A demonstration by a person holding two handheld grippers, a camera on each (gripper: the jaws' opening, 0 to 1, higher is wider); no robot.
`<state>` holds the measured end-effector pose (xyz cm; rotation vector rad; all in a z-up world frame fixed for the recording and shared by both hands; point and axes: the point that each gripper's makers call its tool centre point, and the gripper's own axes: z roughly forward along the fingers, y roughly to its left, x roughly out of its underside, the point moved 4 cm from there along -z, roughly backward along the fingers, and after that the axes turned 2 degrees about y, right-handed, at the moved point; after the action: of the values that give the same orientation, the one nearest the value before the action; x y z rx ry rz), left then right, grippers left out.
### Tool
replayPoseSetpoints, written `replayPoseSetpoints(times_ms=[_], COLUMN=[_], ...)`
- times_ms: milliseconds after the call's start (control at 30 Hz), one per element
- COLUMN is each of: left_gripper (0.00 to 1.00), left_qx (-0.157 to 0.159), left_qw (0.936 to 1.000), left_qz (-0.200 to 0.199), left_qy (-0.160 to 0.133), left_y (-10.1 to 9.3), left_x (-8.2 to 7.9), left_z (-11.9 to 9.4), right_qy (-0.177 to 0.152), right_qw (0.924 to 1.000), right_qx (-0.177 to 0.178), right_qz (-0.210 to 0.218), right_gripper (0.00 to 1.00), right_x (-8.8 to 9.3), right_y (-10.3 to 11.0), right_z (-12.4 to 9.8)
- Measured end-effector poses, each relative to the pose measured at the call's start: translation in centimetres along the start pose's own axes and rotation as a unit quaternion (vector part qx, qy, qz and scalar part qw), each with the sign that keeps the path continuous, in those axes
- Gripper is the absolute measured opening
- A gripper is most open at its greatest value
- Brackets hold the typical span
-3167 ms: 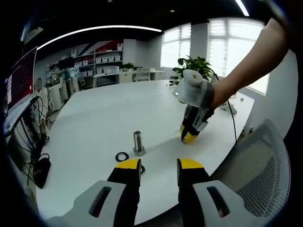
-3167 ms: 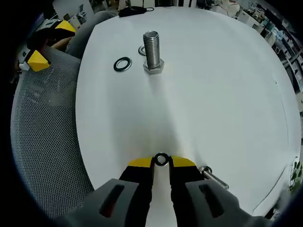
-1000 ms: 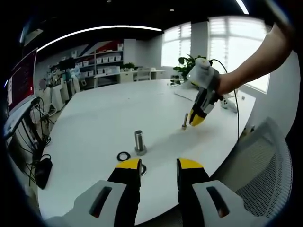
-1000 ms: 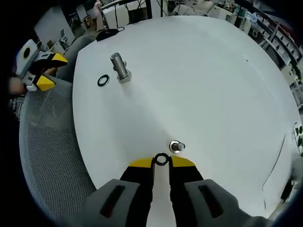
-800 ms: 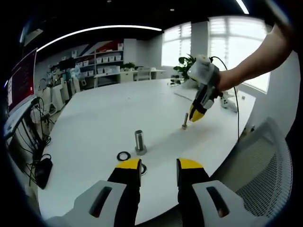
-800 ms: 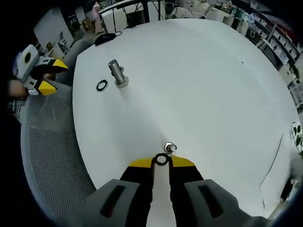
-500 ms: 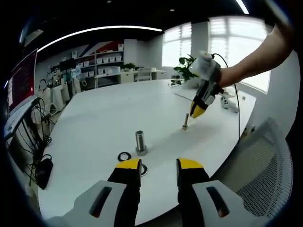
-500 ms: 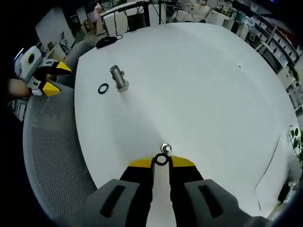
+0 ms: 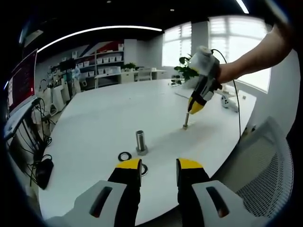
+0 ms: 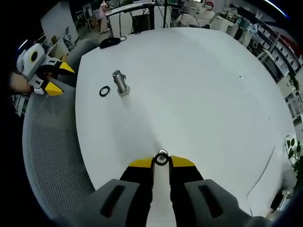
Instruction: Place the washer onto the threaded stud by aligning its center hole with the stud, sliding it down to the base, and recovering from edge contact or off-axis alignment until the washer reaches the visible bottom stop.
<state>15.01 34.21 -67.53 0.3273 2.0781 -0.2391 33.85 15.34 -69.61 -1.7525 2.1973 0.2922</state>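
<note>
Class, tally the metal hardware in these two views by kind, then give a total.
Washers: 3 (held washer in the right gripper, loose washer by the large bolt, half-hidden washer at the left gripper)
Threaded studs: 2 (large bolt, small stud)
Total: 5

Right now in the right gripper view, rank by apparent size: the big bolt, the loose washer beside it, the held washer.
1. Big bolt, largest.
2. Held washer and loose washer look alike; the held one sits far nearer the camera, so I won't rank them.
</note>
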Motion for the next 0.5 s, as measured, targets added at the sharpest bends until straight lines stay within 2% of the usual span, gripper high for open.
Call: replayPoseSetpoints(times_ms=[500], left_gripper=[0.27], left_qx=[-0.002], left_qw=[1.0000], left_qz=[0.000], left_qy=[0.000], left_y=[0.07], left_x=[0.00], left_z=[0.01], right_qy=[0.011], right_qw=[0.9999], right_qx=[-0.002], right_qz=[-0.010], right_gripper=[0.14], right_x=[-0.22], right_y=[-0.50], right_z=[0.79])
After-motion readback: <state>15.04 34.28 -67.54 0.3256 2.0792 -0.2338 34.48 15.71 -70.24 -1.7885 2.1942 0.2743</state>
